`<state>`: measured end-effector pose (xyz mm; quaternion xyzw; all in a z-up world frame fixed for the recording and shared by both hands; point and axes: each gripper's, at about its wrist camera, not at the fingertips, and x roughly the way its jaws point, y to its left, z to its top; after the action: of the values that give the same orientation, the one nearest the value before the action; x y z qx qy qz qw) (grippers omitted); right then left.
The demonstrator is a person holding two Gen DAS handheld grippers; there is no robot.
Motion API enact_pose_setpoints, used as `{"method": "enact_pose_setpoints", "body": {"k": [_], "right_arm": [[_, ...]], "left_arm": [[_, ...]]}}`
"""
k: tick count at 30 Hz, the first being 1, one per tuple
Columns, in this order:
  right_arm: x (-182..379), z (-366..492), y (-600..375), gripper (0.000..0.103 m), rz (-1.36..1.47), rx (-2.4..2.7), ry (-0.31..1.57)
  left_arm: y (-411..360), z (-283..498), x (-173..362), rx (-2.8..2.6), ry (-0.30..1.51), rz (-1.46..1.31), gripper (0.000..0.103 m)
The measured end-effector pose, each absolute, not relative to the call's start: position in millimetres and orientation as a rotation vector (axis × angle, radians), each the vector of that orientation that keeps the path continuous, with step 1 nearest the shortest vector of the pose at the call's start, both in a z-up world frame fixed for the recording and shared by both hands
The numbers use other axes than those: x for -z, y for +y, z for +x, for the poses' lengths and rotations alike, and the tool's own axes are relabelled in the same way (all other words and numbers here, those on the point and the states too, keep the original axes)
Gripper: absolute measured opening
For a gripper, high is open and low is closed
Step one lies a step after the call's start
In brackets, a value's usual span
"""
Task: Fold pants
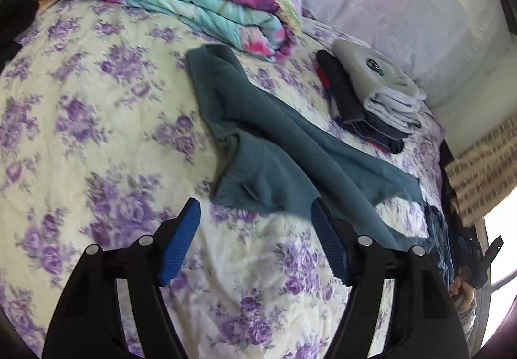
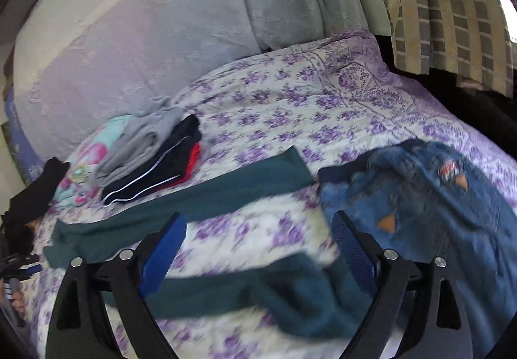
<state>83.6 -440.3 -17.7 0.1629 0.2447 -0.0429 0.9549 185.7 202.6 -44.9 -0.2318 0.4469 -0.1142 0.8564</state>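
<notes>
My left gripper is wide open with nothing in it. Its blue pads hang over the flowery bed cover. The green pants lie just ahead of it, spread out and crumpled, with one edge close to the right-hand pad.

My right gripper is open very wide too, and empty. One green leg runs across under it and the other lies farther ahead.

I think the folding of these pants has hardly started. They are not flat and I see no neat fold. Past the pants sits a pile of folded clothes, so other clothes look done. The pants still need smoothing, then the legs laid together, then folding up.

Only my right view shows the blue jeans clearly, just off to the right of that gripper. Only my left view shows the pink and blue blanket well, far ahead.
</notes>
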Motion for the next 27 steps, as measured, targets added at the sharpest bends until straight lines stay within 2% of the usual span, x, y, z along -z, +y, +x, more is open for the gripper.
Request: {"method": "enact_pose_setpoints", "body": {"k": [1,3,4,8,9,11,14,15,20,21,22,27], "right_arm": [[20,72,-432,0.092,0.332,0.071,0.493],[23,59,-421,0.092,0.312,0.055,0.499],[24,53,-416,0.092,0.299,0.058,0.502],[29,32,-412,0.092,0.302,0.066,0.520],[30,29,-414,0.092,0.317,0.072,0.522],[34,24,-419,0.092,0.349,0.082,0.527],[40,19,-425,0.092,0.368,0.109,0.536],[41,18,-427,0.092,0.374,0.115,0.539],[49,13,-432,0.092,0.407,0.128,0.560],[50,14,-432,0.092,0.406,0.126,0.564],[51,13,-431,0.092,0.401,0.127,0.568],[63,16,-434,0.092,0.425,0.112,0.613]], "left_arm": [[203,187,49,0.245,0.930,-0.481,0.057],[202,194,58,0.249,0.932,-0.462,0.055],[200,198,64,0.267,0.939,-0.453,0.049],[200,211,77,0.289,0.933,-0.438,0.049],[202,214,80,0.297,0.935,-0.469,0.046],[204,216,82,0.322,0.933,-0.506,0.027],[200,210,76,0.361,0.924,-0.511,0.018],[199,206,73,0.371,0.914,-0.515,0.010],[208,188,51,0.397,0.850,-0.600,0.009],[212,182,45,0.392,0.840,-0.613,0.002],[215,177,41,0.389,0.831,-0.625,0.000],[243,151,23,0.340,0.764,-0.674,0.000]]}}
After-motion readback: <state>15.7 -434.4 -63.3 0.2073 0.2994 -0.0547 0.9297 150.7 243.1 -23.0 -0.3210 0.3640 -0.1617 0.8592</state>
